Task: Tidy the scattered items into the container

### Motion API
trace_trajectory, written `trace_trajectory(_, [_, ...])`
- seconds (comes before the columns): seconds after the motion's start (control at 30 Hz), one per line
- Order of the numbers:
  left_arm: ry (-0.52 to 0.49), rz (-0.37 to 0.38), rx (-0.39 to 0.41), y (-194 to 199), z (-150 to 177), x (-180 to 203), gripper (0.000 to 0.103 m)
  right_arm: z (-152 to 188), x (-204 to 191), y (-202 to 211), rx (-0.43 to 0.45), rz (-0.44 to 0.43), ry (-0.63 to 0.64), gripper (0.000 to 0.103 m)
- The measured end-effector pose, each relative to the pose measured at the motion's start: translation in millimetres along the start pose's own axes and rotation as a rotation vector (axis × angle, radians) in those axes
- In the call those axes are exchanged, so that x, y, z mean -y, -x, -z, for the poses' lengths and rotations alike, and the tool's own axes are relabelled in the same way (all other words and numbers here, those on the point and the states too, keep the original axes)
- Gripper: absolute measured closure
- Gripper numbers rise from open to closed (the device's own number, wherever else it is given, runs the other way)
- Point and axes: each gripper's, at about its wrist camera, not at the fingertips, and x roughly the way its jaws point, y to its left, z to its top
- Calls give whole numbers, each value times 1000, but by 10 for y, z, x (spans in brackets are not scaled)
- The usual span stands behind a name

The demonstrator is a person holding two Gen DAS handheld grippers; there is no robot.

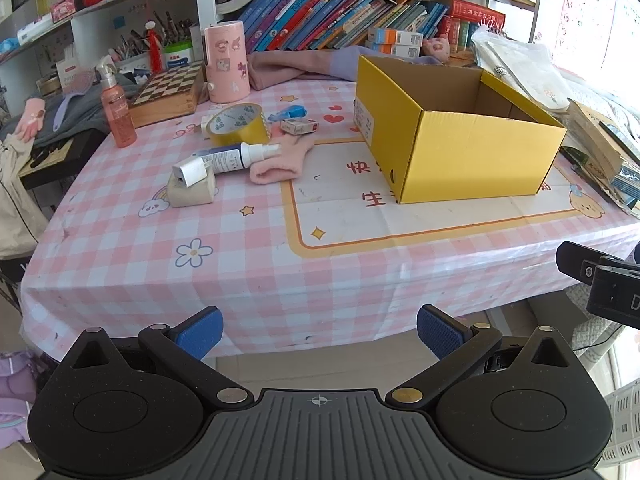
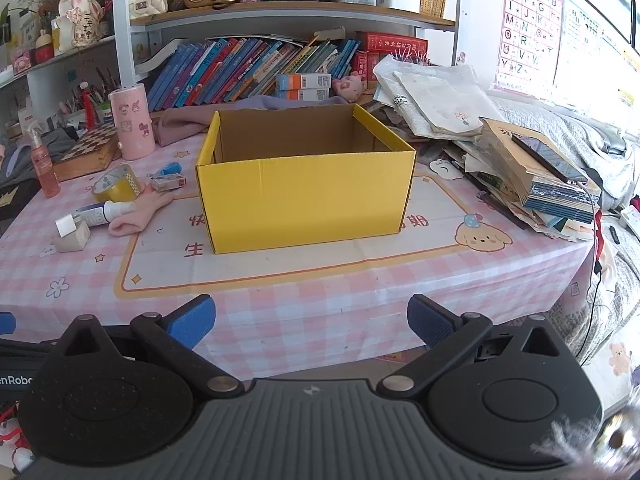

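An open yellow cardboard box [image 1: 476,152] [image 2: 304,196] stands on the pink checked tablecloth; its inside looks empty. Left of it lie a yellow tape roll [image 1: 240,123] [image 2: 116,184], a white-and-blue spray bottle [image 1: 236,157] [image 2: 102,213], a pink sock [image 1: 280,162] [image 2: 138,214], a white charger [image 1: 190,171] [image 2: 66,225] on a beige block [image 1: 192,194], a small red-and-white box [image 1: 299,125] [image 2: 168,182] and a blue item [image 1: 294,112] [image 2: 171,169]. My left gripper [image 1: 320,330] and right gripper [image 2: 311,320] are open and empty, in front of the table's near edge.
A pink cylinder [image 1: 226,62], a pink spray bottle [image 1: 117,112] and a chessboard box [image 1: 170,92] stand at the back left. Books line the back shelf [image 2: 256,68]. A stack of papers and books [image 2: 532,172] fills the table's right side. The right gripper's body [image 1: 608,280] shows at the left wrist view's edge.
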Motion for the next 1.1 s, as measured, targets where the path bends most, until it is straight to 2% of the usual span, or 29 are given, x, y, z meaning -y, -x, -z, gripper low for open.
trace_trajectory(0.83, [29,-12,23,86,73,-173,0,23,-253,-17,-30,-47,53,0])
trace_trajectory(1.1, [100,-41,15,124,146,-398,0,25,-444,-25,-47,-86,102,0])
